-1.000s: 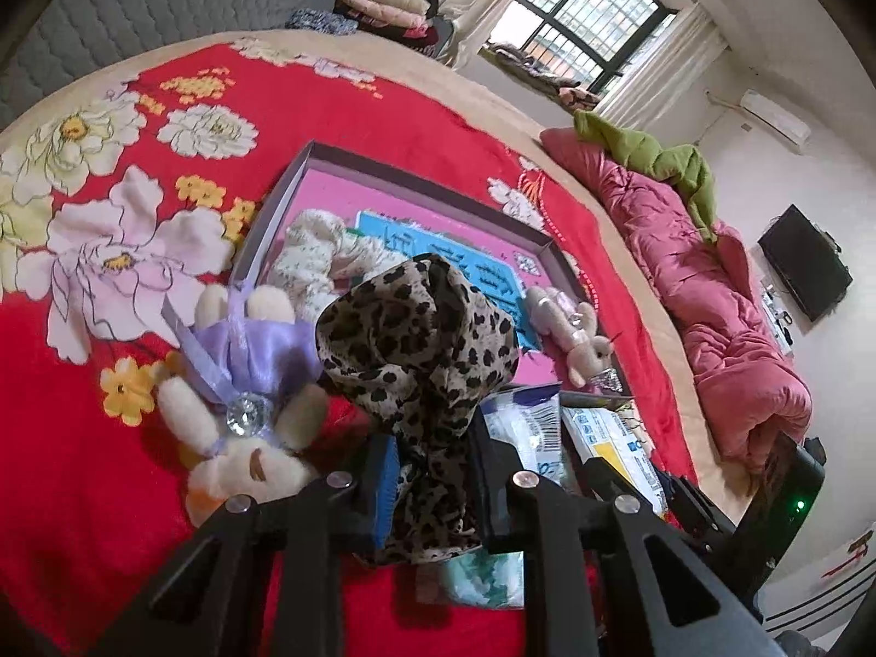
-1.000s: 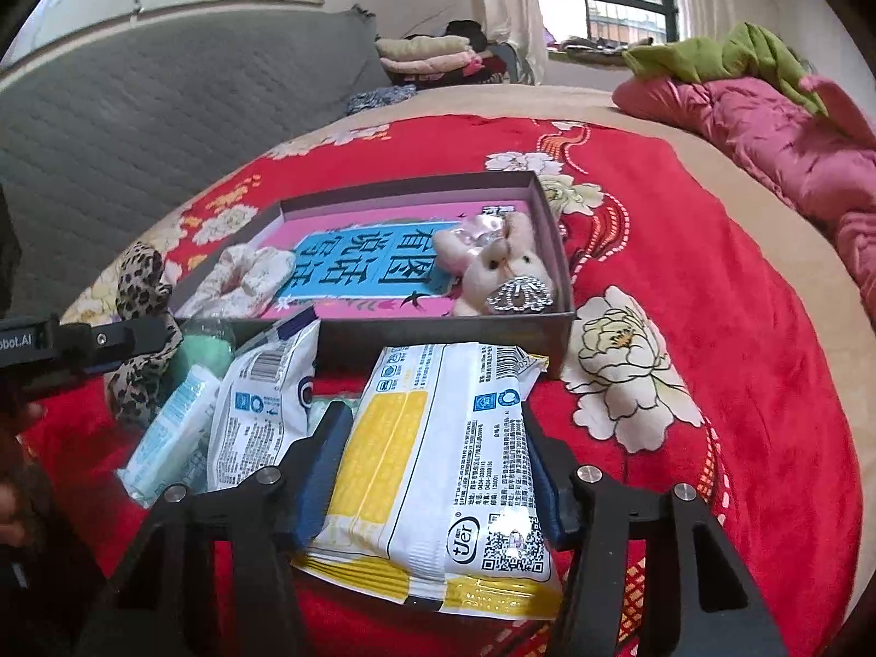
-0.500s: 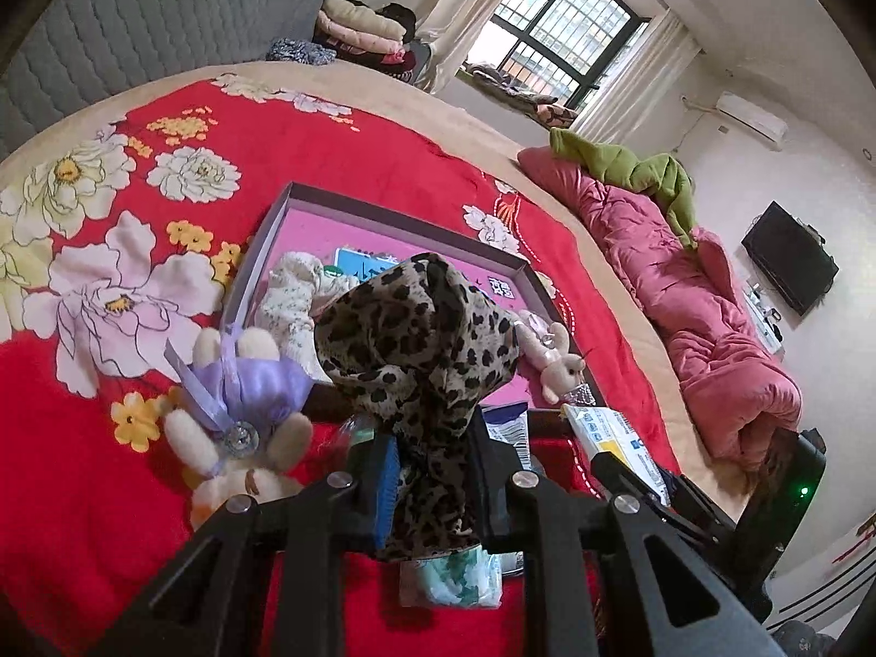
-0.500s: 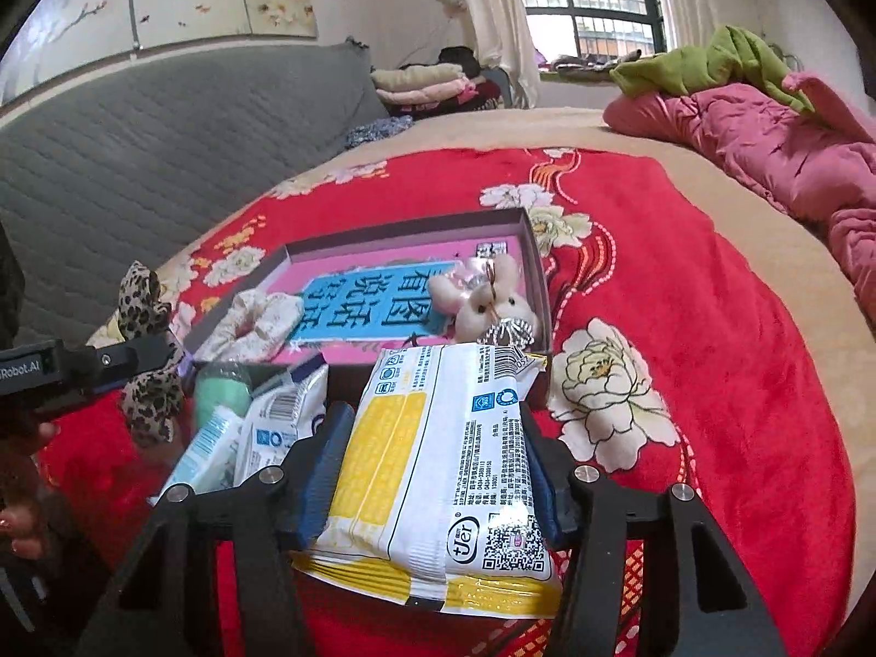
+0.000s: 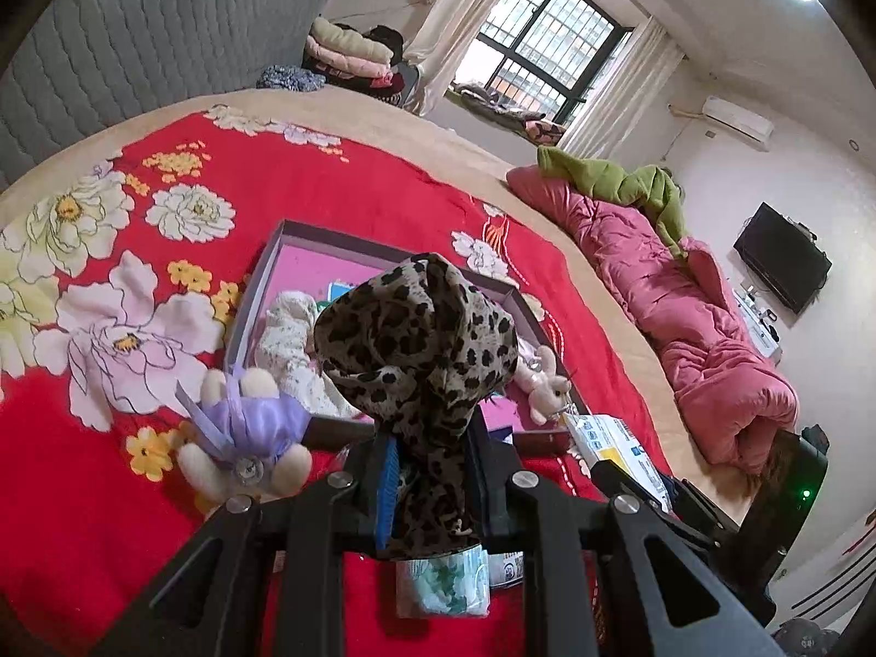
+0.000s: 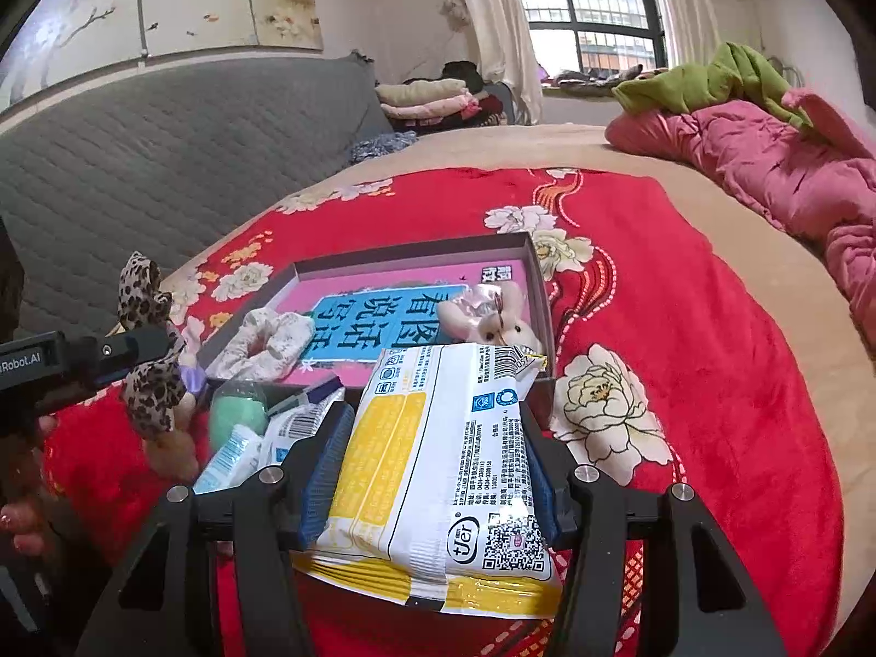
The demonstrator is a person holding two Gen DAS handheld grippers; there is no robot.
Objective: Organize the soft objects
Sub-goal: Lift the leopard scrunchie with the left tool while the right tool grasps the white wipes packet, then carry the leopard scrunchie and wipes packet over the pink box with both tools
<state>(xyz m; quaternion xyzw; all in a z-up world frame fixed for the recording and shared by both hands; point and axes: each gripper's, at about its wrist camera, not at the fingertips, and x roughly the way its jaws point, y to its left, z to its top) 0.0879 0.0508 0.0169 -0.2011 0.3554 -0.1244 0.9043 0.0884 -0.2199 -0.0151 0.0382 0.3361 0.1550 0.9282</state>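
Observation:
My left gripper [image 5: 430, 471] is shut on a leopard-print scrunchie [image 5: 419, 339] and holds it above the red bed; the scrunchie also shows in the right wrist view [image 6: 145, 350]. My right gripper [image 6: 432, 443] is shut on a yellow-and-white tissue pack [image 6: 438, 471], lifted just in front of the shallow pink-lined box [image 6: 528, 268]. The box [image 5: 274, 252] holds a white floral scrunchie [image 6: 263, 339] and a small pink plush bunny [image 6: 493, 317]. A plush bear in a purple dress [image 5: 243, 432] lies on the bed beside the box.
A green bottle [image 6: 238, 410] and small tissue packets [image 6: 235, 454] lie on the red floral blanket [image 6: 684, 356] near the box. A pink quilt [image 6: 766, 159] lies along the right. A grey padded headboard [image 6: 164, 137] stands behind.
Both grippers have risen and drawn back with their loads still held; the box and bed items look smaller and farther below.

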